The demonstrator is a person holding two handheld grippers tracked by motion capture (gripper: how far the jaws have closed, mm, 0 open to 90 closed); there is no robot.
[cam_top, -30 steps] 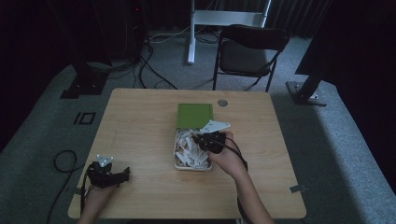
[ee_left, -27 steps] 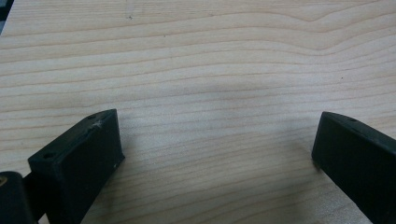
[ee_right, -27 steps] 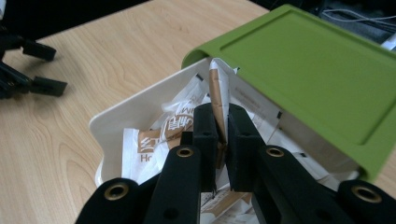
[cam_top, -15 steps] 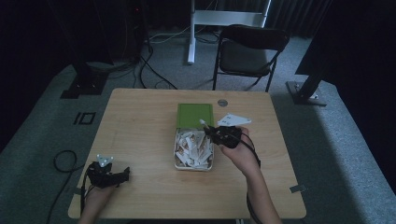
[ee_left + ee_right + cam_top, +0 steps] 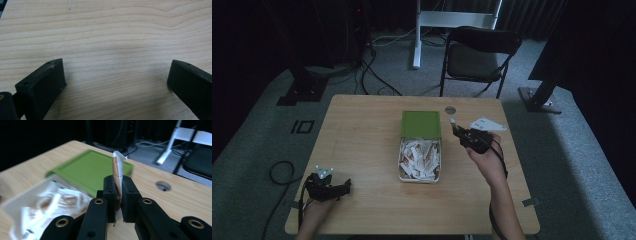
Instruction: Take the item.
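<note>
A white tray [image 5: 401, 161] full of small white-and-brown packets [image 5: 419, 157] sits mid-table, with its green lid [image 5: 421, 123] lying just behind it. My right gripper [image 5: 455, 128] hovers to the right of the lid, shut on one packet [image 5: 117, 171] that stands upright between its jaws. In the right gripper view the tray [image 5: 15, 202] and lid [image 5: 89, 170] lie to the left of the held packet. My left gripper [image 5: 343, 188] rests near the table's front left corner, open, with bare wood [image 5: 112, 50] between its jaws.
A round cable hole [image 5: 450, 109] is set in the table [image 5: 362, 125] behind the lid. Beyond the far edge stands a black folding chair [image 5: 479, 55] and a white stand [image 5: 422, 30]. Cables lie on the floor at left.
My right gripper has lifted out of the tray with a packet and moved right and away from the person. The left gripper has stayed put.
</note>
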